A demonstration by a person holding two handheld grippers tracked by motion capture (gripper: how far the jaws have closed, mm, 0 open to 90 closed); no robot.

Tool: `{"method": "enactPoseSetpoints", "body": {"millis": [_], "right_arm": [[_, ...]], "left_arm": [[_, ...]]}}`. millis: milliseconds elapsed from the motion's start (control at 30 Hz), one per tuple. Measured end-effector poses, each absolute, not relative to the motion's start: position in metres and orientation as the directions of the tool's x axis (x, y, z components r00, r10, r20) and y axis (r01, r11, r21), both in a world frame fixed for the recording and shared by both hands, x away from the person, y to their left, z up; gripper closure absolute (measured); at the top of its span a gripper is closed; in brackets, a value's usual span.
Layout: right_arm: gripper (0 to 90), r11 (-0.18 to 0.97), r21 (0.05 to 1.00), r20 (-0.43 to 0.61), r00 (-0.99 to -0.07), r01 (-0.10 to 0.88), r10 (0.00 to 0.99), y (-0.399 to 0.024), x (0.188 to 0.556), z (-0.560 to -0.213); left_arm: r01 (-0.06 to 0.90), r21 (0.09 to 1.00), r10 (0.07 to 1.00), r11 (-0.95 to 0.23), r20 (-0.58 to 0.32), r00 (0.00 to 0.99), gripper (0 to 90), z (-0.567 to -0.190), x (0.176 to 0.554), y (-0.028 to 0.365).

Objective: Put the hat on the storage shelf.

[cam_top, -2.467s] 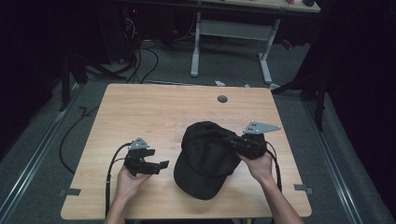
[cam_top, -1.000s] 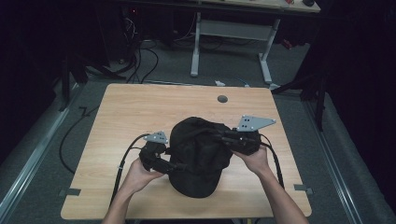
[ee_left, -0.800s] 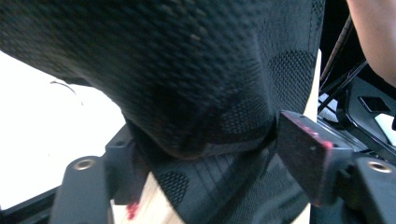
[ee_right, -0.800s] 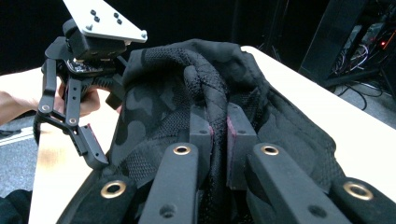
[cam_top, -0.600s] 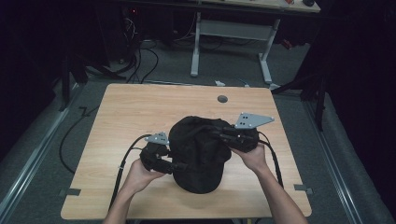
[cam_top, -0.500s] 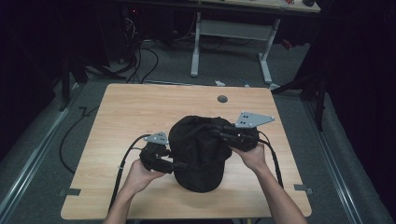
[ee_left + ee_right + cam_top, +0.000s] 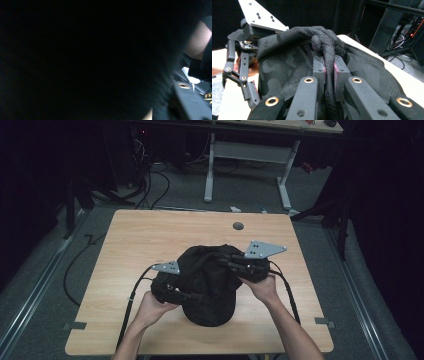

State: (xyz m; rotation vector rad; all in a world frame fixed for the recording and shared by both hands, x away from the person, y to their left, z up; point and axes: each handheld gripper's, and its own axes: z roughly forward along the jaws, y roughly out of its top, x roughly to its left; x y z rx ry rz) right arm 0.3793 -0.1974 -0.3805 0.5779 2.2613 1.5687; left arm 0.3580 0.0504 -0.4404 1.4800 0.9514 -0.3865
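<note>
A black cap (image 7: 207,280) is seen lying on the near half of a wooden table (image 7: 150,235), just toward six o'clock from the table's centre in the high view, with its brim end pointing at six o'clock. The right gripper (image 7: 329,68) is placed at the cap's two o'clock side, held in the right hand (image 7: 261,287). In the right gripper view its two jaws are drawn in narrow, and a bunched ridge of the cap's mesh fabric is pinched between the pink pads (image 7: 336,68). The fabric is gathered into a fold above the jaws.

The left gripper (image 7: 172,290) is set against the cap's nine o'clock side, held in the left hand (image 7: 150,305). The left gripper view is almost wholly dark, so whether its jaws are wide or narrow cannot be told; in the right gripper view its linkage is seen beside the cap's edge, at nine o'clock in that view.

A small round dark hole (image 7: 238,226) is seen in the tabletop at twelve o'clock from the cap, well apart from it. A cable (image 7: 127,307) is trailed from the left gripper toward the table's near edge.
</note>
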Motion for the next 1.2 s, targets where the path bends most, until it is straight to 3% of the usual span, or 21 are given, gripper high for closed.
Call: {"method": "enactPoseSetpoints", "body": {"millis": [100,333,533,667,967,1200], "right_arm": [[82.8,0.307,0.942,-0.039,-0.867,0.134,0.497,-0.195,0.381,-0.380],[82.1,0.343,0.931,-0.061,-0.870,0.128,0.490,-0.195,0.380,-0.378],[80.9,0.341,0.932,-0.064,-0.867,0.125,0.495,-0.196,0.380,-0.378],[75.3,0.319,0.938,-0.047,-0.862,0.136,0.504,-0.198,0.381,-0.378],[50.5,0.309,0.938,-0.045,-0.827,0.158,0.560,-0.206,0.379,-0.379],[43.9,0.335,0.918,-0.028,-0.806,0.214,0.592,-0.222,0.372,-0.387]], "left_arm": [[0.753,0.650,0.313,0.105,-0.740,0.595,61.9,-0.440,0.358,0.052],[0.754,0.657,0.337,-0.001,-0.709,0.619,66.1,-0.440,0.350,0.046],[0.729,0.684,0.331,0.002,-0.689,0.645,72.1,-0.438,0.347,0.045],[0.711,0.703,0.322,0.017,-0.677,0.662,74.3,-0.436,0.344,0.045],[0.666,0.743,0.335,0.068,-0.645,0.686,76.3,-0.429,0.338,0.049],[0.641,0.754,0.366,0.141,-0.642,0.674,76.2,-0.420,0.339,0.061]]}}
